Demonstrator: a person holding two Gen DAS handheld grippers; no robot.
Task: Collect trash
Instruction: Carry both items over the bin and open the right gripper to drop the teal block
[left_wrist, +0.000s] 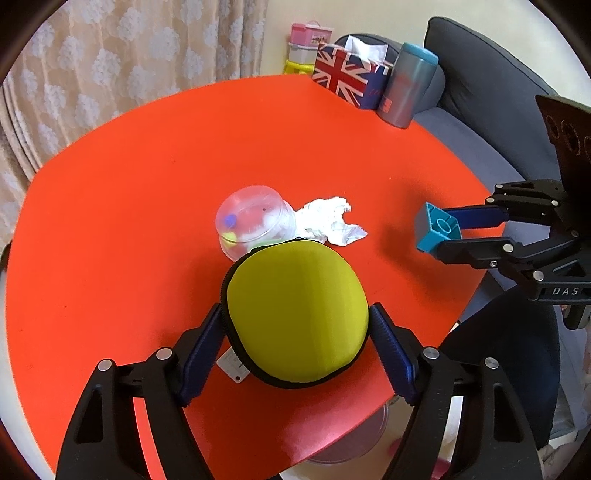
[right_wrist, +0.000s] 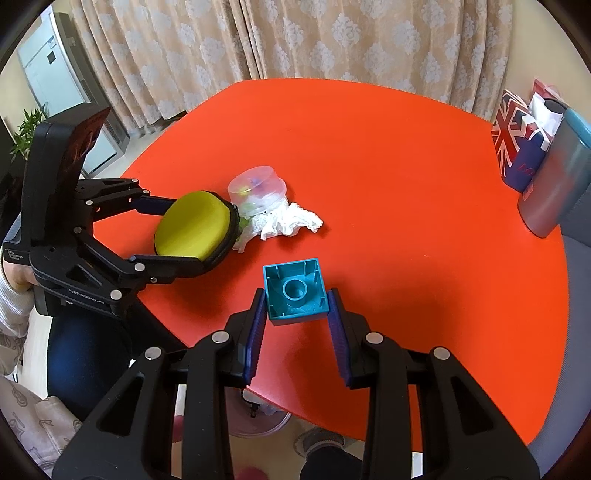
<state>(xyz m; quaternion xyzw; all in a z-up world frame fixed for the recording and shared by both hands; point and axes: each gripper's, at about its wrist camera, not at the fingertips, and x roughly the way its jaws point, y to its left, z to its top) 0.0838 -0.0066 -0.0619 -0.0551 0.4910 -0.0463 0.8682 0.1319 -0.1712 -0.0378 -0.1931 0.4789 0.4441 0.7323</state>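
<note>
My left gripper (left_wrist: 295, 308) (right_wrist: 188, 232) is shut on a round yellow-green zip case (left_wrist: 297, 314) (right_wrist: 194, 223), its pads pressing on both sides of it just above the orange table (left_wrist: 147, 166) (right_wrist: 406, 166). Just beyond the case lie a crumpled white tissue (left_wrist: 328, 219) (right_wrist: 288, 219) and a clear plastic tub (left_wrist: 251, 218) (right_wrist: 258, 188) tipped on its side with small coloured bits inside. My right gripper (right_wrist: 296, 293) (left_wrist: 441, 230) is shut on a hollow teal toy block (right_wrist: 295, 291) (left_wrist: 436, 229), held over the table's near right part.
A Union Jack tissue box (left_wrist: 347, 74) (right_wrist: 517, 140) and a grey-blue tumbler (left_wrist: 406, 85) (right_wrist: 554, 184) stand at the table's far corner. A grey sofa (left_wrist: 480, 74) borders that side and curtains hang behind. A translucent bin (left_wrist: 351, 443) shows under the near table edge.
</note>
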